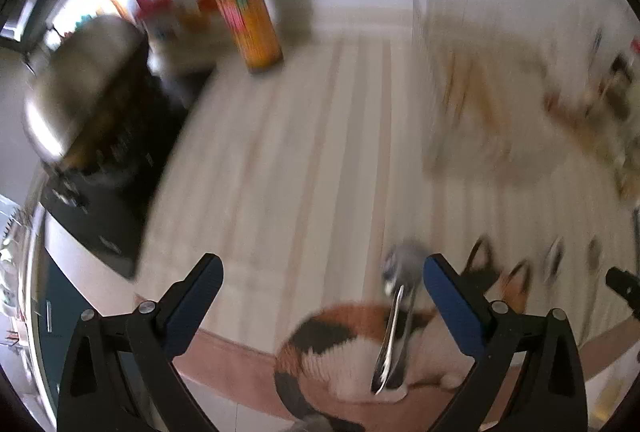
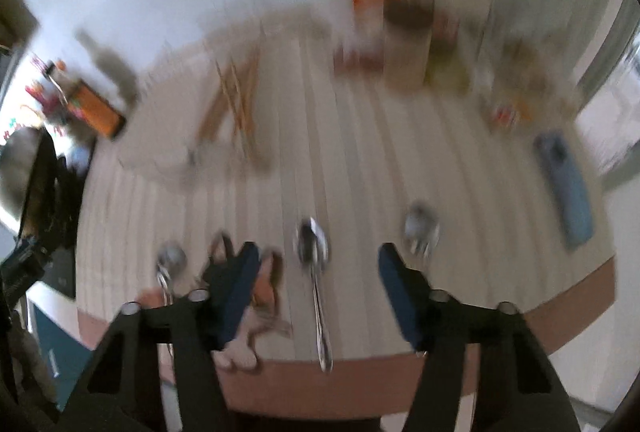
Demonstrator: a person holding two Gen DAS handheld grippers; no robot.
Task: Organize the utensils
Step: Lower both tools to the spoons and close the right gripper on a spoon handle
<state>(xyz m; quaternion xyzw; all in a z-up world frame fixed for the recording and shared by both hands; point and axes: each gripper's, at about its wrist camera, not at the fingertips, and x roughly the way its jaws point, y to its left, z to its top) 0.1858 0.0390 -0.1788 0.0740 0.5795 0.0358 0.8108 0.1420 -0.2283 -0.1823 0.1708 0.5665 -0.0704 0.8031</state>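
Both views are blurring. Left gripper (image 1: 322, 278) and right gripper (image 2: 314, 264) jaws are gaping, released. Spoon (image 2: 316, 272) lying between right jaws, overhanging desk (image 2: 360, 152) edge; risk: nudging it off.

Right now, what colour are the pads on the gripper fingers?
Dark blue pads on black fingers, seen best in the left wrist view.

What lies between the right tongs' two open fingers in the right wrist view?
A metal spoon lies on the striped table between the right tongs, bowl pointing away, untouched.
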